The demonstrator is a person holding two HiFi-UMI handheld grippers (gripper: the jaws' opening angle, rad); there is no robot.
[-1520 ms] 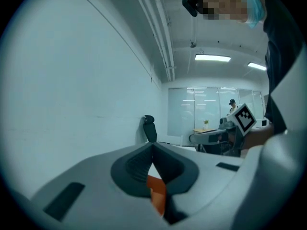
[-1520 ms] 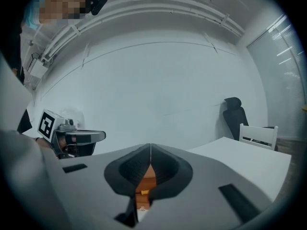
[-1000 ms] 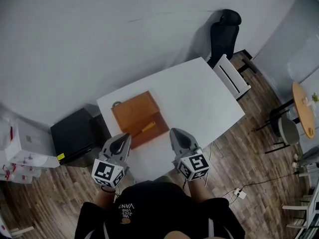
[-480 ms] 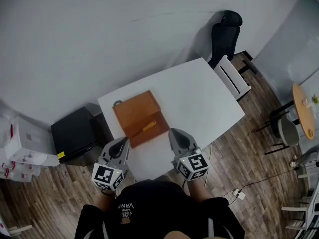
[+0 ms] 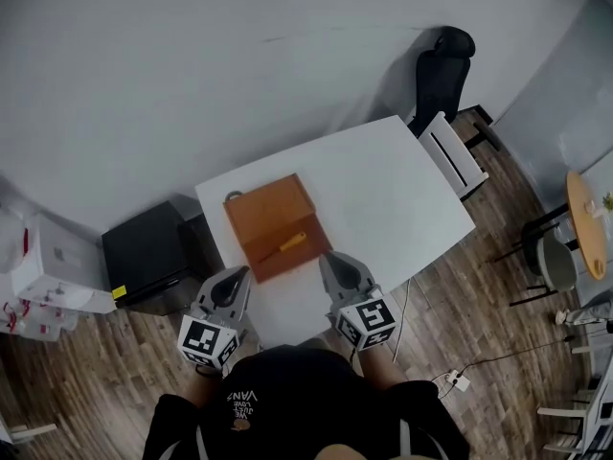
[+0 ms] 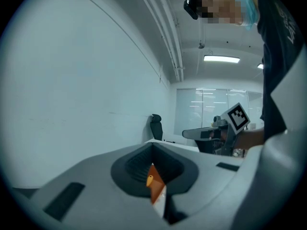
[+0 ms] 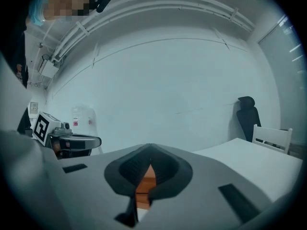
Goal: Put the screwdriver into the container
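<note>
A brown box-like container (image 5: 271, 214) lies open and flat on the left part of the white table (image 5: 383, 195). The screwdriver (image 5: 285, 245), with an orange-yellow handle, rests on the container's near half. My left gripper (image 5: 238, 273) hovers at the table's near edge, just short of the container, shut and empty. My right gripper (image 5: 329, 258) is beside it to the right, near the container's near right corner, also shut and empty. In the left gripper view the screwdriver handle (image 6: 149, 179) and a strip of the container (image 6: 157, 190) show through the jaw gap.
A black cabinet (image 5: 148, 254) stands left of the table. Beyond the table's far right corner are a black office chair (image 5: 442, 67) and a white chair (image 5: 452, 149). White boxes (image 5: 46, 276) sit at far left, a round wooden table (image 5: 584, 209) at far right.
Both grippers have drifted a little along the table's near edge, staying shut. The screwdriver and container have not moved on the table.
</note>
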